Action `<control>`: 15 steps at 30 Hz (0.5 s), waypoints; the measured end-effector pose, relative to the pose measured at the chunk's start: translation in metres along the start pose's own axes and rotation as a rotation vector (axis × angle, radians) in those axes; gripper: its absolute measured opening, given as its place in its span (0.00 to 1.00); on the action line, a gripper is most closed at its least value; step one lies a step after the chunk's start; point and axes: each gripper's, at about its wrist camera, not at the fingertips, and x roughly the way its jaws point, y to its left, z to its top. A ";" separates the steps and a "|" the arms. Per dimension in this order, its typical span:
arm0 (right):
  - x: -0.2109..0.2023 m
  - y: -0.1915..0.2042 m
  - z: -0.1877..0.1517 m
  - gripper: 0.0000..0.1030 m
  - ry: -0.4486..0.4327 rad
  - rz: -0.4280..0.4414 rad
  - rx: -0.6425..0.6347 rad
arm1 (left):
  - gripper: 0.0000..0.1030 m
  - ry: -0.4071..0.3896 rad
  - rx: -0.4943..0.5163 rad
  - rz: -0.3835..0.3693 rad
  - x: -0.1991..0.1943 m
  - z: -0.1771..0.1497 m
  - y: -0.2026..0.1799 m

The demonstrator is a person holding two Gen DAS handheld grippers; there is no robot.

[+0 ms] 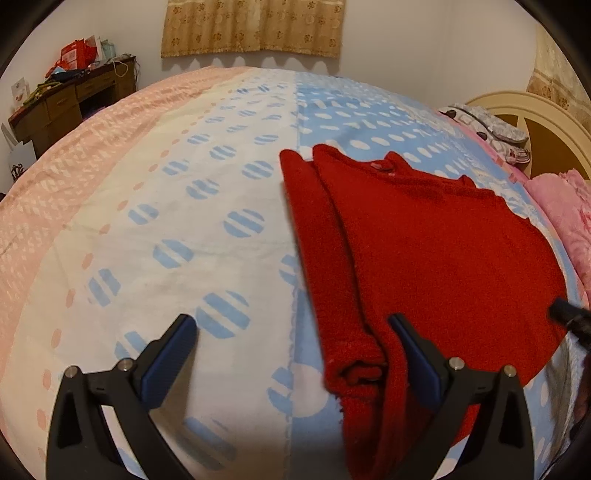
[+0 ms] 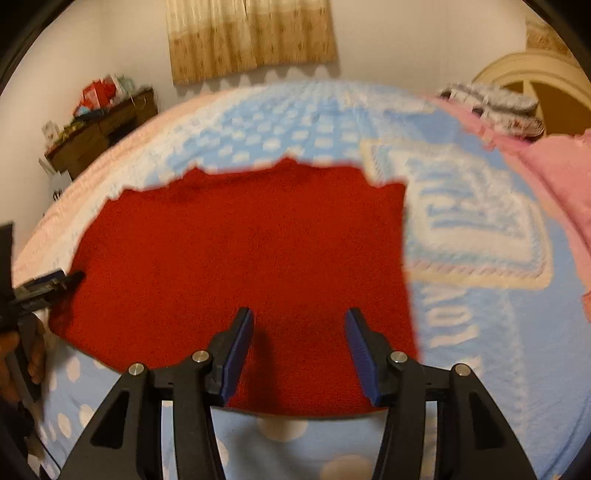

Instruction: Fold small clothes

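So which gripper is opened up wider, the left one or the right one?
The left gripper: its jaws are spread far apart, one over the bedsheet, one over the red sweater. The right gripper has a narrower gap above the sweater.

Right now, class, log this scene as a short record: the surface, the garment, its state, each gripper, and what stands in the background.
surface: bed with a spotted sheet
garment: red sweater, lying flat
fold state: left sleeve folded in along the body
left gripper: open, holds nothing, one finger over the sweater
right gripper: open above the hem
background: desk, curtain, headboard
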 end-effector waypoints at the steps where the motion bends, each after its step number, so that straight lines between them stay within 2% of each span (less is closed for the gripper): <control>1: 0.010 0.004 -0.004 0.51 0.028 -0.001 -0.005 | 1.00 0.000 0.000 -0.001 0.000 0.000 0.000; 6: 0.008 0.019 -0.007 0.53 0.023 -0.067 -0.042 | 1.00 -0.007 -0.008 -0.009 0.000 0.000 0.001; 10: 0.002 0.041 0.003 0.53 -0.001 -0.018 -0.047 | 1.00 -0.010 -0.007 -0.008 0.000 -0.001 0.000; 15: 0.013 0.095 0.007 0.53 -0.009 0.033 -0.117 | 1.00 -0.009 -0.013 -0.018 0.000 -0.001 0.000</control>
